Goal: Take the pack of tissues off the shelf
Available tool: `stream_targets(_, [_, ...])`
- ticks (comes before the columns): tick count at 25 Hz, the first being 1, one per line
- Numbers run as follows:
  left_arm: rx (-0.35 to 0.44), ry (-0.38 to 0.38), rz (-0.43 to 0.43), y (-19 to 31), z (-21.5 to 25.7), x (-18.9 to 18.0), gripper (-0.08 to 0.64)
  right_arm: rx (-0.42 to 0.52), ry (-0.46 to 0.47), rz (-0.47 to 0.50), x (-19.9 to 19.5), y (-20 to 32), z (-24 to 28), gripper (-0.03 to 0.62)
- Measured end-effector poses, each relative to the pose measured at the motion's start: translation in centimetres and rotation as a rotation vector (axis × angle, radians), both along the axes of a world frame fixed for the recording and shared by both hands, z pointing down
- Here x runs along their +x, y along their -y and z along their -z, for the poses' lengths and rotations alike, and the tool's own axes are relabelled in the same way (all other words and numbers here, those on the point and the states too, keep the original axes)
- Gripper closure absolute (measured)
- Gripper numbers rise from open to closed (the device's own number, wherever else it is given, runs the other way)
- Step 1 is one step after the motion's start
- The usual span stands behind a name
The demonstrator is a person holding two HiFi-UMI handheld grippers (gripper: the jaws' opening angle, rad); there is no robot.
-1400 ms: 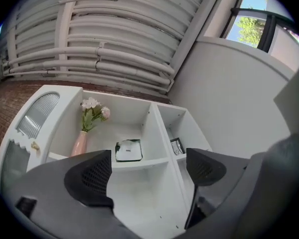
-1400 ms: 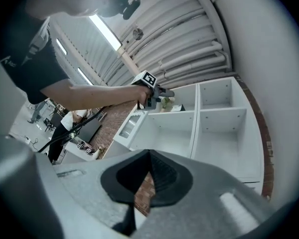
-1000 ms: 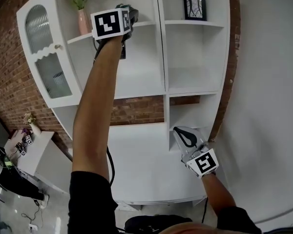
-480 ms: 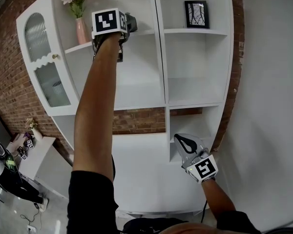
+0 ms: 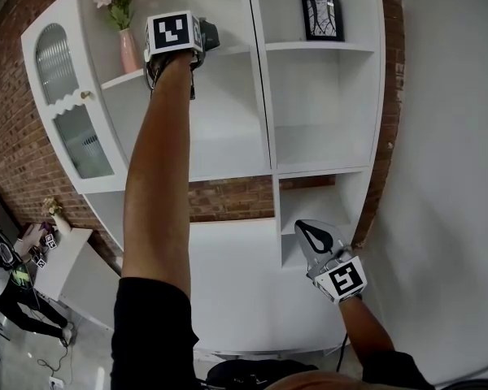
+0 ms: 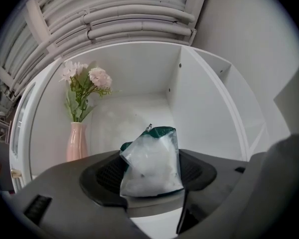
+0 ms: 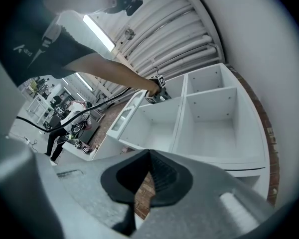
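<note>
The pack of tissues point(image 6: 152, 161), clear wrap with a green top, stands on the top left shelf point(image 5: 220, 51) of the white shelf unit. It sits between the two dark pads of my left gripper point(image 6: 150, 173), whose jaws are closing on it, and both pads touch its sides. In the head view my left gripper point(image 5: 203, 35) is raised to that shelf on an outstretched arm and hides the pack. My right gripper point(image 5: 309, 234) hangs low by the lower right compartment, shut and empty; its pads meet at the tip in the right gripper view point(image 7: 149, 156).
A pink vase of flowers point(image 6: 75, 141) stands left of the pack on the same shelf point(image 5: 128, 47). A framed picture point(image 5: 321, 16) sits on the top right shelf. A glass cabinet door point(image 5: 65, 96) is at the left, and a person point(image 5: 4, 275) stands far below left.
My left gripper stays at the top shelf and has drifted slightly left in the view. My right gripper has shifted a little to the right and down.
</note>
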State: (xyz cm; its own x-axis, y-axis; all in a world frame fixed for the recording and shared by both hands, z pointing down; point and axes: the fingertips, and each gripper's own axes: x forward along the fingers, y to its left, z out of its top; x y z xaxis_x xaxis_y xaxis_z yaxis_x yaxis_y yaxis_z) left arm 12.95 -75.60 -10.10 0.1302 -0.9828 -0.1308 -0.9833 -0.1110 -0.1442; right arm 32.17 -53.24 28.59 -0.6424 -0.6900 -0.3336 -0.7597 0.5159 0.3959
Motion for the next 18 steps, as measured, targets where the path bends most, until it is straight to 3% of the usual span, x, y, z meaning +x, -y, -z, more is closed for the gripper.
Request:
stream_targets(9, [0.111, -0.045, -0.043, -3.1, 0.9, -1.1, 0.296, -0.016, -0.006, 0.013, -1.4, -1.2, -0.3, 0.591])
stream_targets(18, [0.335, -0.008, -0.172, -13.1, 1.5, -2.4, 0.299, -0.02, -0.002, 0.086, -5.7, -3.0, -0.4, 0.591])
